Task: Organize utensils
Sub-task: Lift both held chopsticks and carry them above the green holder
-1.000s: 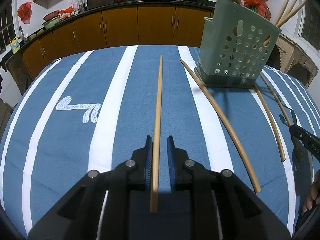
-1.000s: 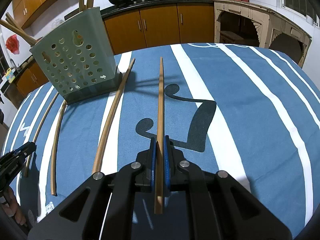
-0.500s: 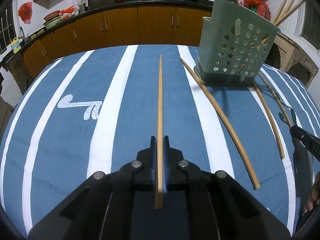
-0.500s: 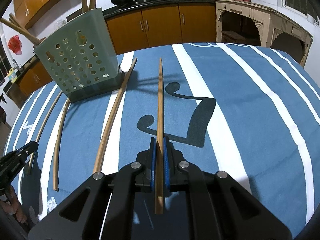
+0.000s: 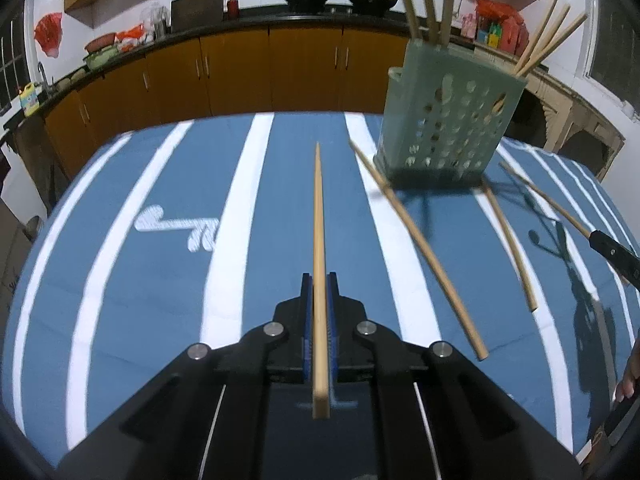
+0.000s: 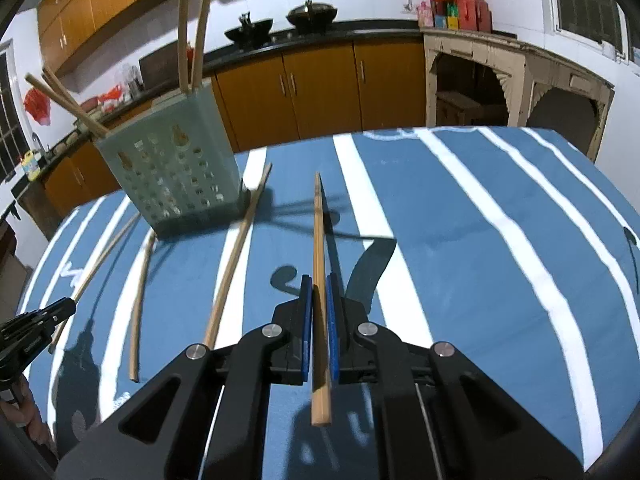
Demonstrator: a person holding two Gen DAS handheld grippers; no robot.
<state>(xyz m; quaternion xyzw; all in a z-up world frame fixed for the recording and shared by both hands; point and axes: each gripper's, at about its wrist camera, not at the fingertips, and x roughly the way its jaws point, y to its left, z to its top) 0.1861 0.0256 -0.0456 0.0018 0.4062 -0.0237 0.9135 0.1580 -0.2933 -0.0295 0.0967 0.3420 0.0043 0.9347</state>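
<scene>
Left wrist view: left tool (image 5: pixel 319 288) clamps a chopstick (image 5: pixel 318 216); right tool (image 6: pixel 319 292) likewise grips another chopstick (image 6: pixel 318 240).

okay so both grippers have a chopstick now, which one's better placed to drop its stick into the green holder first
Probably the right hand-held gripper: the green holder looks a little nearer from its side. Not by much, since the left hand-held gripper also clamps a chopstick.

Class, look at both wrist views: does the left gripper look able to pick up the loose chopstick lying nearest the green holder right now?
Probably not yet: the left gripper is shut on a chopstick already. The loose chopstick by the green holder lies unobstructed, though.
</scene>
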